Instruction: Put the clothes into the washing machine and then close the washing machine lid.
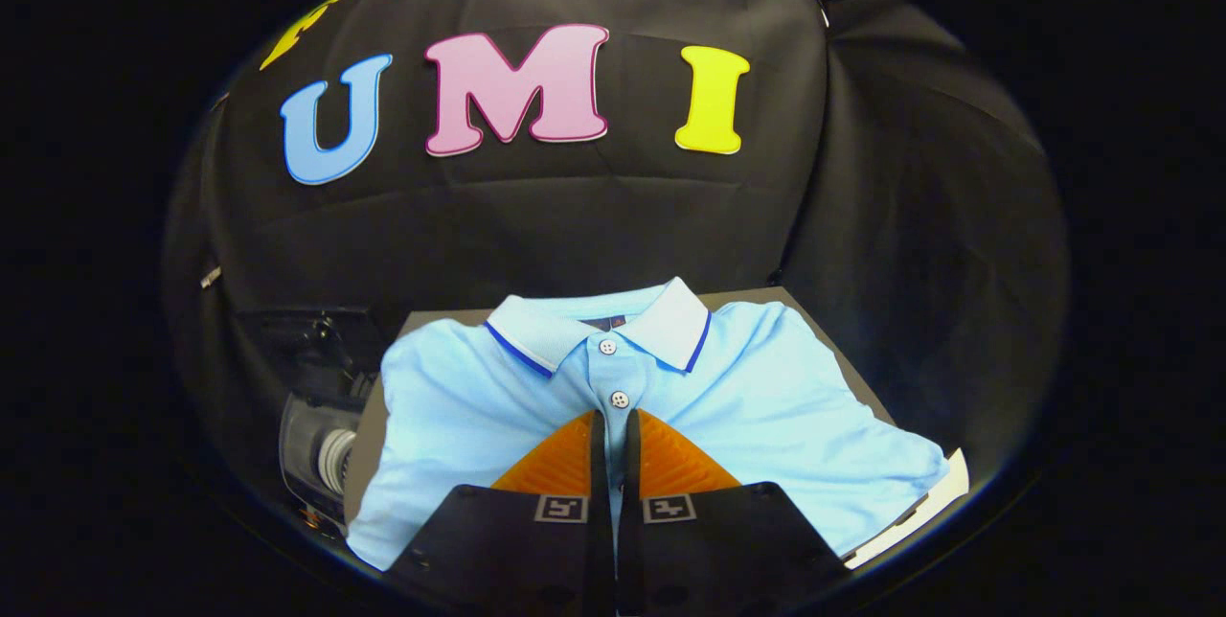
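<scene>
A light blue polo shirt [747, 416] lies spread on a brown tabletop [766, 296], collar away from me and buttons facing up. My gripper [613, 418] sits low over the shirt's front, its fingertips at the button placket just below the second button [620, 399]. The two fingers stand almost together with a thin strip of blue fabric pinched between them, and creases in the cloth run toward the tips. To the left of the table, lower down, is a dark machine-like object [311, 406] with a pale round part [335, 459]; its details are too dim to tell.
The black booth cloth hangs close behind the table and wraps round on the right. A white edge [919, 512] shows under the shirt's right sleeve at the table's near right corner.
</scene>
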Demonstrator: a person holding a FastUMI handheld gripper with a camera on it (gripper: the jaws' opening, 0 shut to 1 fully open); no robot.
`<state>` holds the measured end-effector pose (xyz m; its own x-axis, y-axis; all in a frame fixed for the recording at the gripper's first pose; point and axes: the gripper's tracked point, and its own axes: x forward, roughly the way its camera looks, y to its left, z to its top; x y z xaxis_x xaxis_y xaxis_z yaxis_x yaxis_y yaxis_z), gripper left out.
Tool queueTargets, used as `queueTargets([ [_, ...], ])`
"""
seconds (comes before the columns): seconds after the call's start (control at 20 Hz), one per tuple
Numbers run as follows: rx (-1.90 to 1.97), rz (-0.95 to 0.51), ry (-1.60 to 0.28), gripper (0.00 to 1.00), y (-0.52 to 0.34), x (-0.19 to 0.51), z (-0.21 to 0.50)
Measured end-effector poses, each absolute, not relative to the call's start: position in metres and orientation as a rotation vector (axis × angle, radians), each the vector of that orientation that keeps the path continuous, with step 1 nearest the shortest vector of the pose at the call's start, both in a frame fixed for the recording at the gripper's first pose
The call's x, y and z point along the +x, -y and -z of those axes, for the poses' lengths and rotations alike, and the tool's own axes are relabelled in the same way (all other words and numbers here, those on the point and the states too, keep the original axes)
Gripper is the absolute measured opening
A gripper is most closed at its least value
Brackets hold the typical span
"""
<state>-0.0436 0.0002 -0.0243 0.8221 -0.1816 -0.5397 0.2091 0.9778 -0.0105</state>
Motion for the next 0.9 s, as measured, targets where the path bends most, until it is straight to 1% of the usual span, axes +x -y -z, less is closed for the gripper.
queueTargets([
  [0.3, 0.067, 0.207, -0.492, 0.06, -0.01, -0.05, -0.009],
  [0.55, 0.032, 0.192, -0.439, 0.06, -0.037, -0.051, -0.039],
  [0.9, 0.036, 0.111, -0.336, 0.06, -0.122, -0.059, -0.086],
])
